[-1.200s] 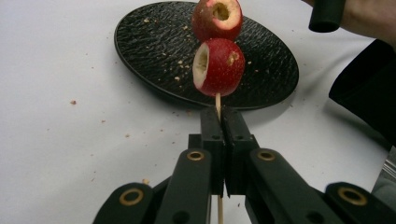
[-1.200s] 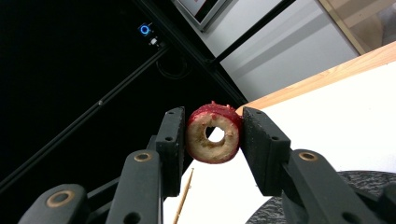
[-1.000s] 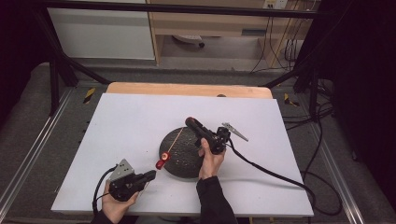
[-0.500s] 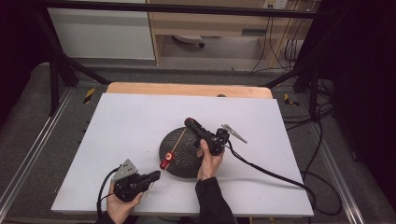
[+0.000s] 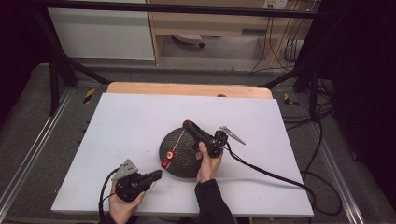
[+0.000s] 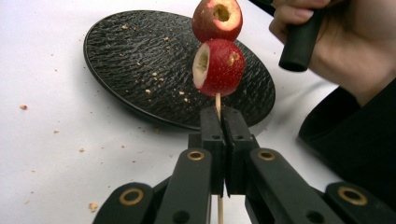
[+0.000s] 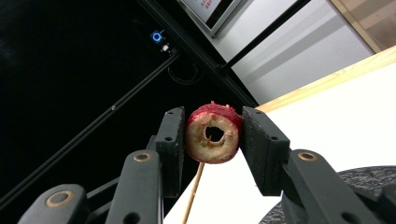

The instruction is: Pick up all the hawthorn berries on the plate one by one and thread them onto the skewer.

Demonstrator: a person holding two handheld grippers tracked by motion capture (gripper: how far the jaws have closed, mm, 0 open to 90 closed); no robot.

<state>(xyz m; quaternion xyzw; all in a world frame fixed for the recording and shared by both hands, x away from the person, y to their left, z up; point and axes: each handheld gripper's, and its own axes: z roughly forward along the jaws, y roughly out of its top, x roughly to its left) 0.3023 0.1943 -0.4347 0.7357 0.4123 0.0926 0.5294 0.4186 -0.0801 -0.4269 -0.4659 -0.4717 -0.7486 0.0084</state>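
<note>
Clamped fully together, the left tool (image 6: 219,122) is seen pinching a thin wooden skewer (image 6: 218,100) just below two red cored hawthorn fruits (image 6: 218,66) threaded on it. In the high view, the left tool (image 5: 156,175) is held low at the near edge of the white tabletop (image 5: 116,126), with the skewer (image 5: 176,143) slanting up and away over a black textured plate (image 5: 173,164) scattered with crumbs.

At the skewer's far tip, a third cored fruit (image 7: 213,133) is gripped across its sides by the right tool (image 7: 210,135), whose jaws are partly closed with the pads pressed against the red skin. The fruit's hollow core faces the right gripper view, and the skewer (image 7: 194,193) is seen running off below it. In the high view the right tool (image 5: 187,124) is raised above the plate's far side.

The step in hand is judged to be working this fruit along the stick, though whether on or off cannot be told. For that to go well, the stick should be kept firmly pinched and steady, the core hole kept in line with the stick, and the fruit slid straight along its axis without twisting. The squeeze should be kept light, since the soft flesh could be crushed or split. The work is best kept above the plate, so that crumbs are caught there.
</note>
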